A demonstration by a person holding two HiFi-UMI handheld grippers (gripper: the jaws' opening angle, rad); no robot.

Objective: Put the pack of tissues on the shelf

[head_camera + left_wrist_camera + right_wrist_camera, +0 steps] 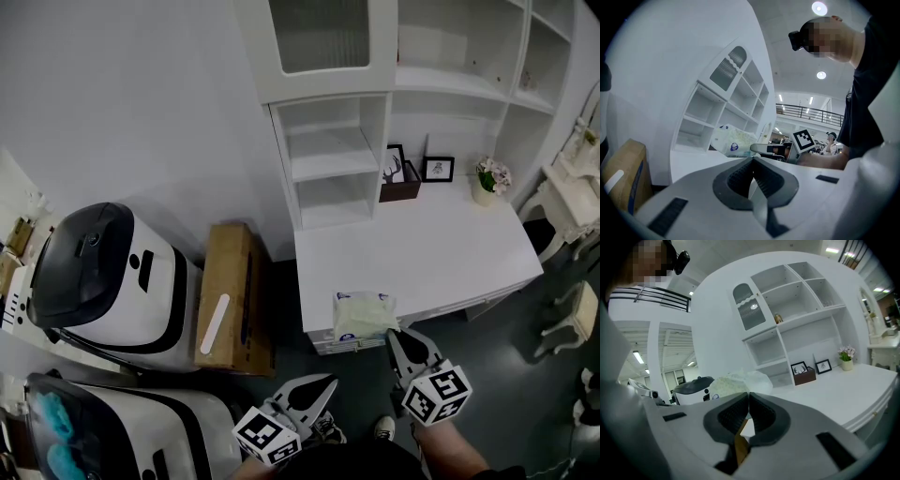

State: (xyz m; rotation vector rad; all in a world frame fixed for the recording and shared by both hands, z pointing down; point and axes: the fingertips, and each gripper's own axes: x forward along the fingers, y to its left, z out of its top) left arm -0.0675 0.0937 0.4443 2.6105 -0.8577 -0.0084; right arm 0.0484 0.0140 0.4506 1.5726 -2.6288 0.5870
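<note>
A pale green pack of tissues [362,315] hangs over the front left edge of the white desk [422,253]. My right gripper [393,333] is shut on the pack's right end; in the right gripper view the pack [738,381] bulges just past the closed jaws. My left gripper [325,382] is shut and empty, low and to the left of the desk. From the left gripper view the pack [733,141] and the right gripper [765,149] show ahead. The white shelf unit [330,161] stands at the back of the desk with empty open compartments.
A cardboard box [231,294] stands left of the desk, beside two white-and-black machines [117,272]. Picture frames [438,169], a brown box [401,190] and a flower pot [488,179] sit at the desk's back. A white chair [570,197] is at the far right.
</note>
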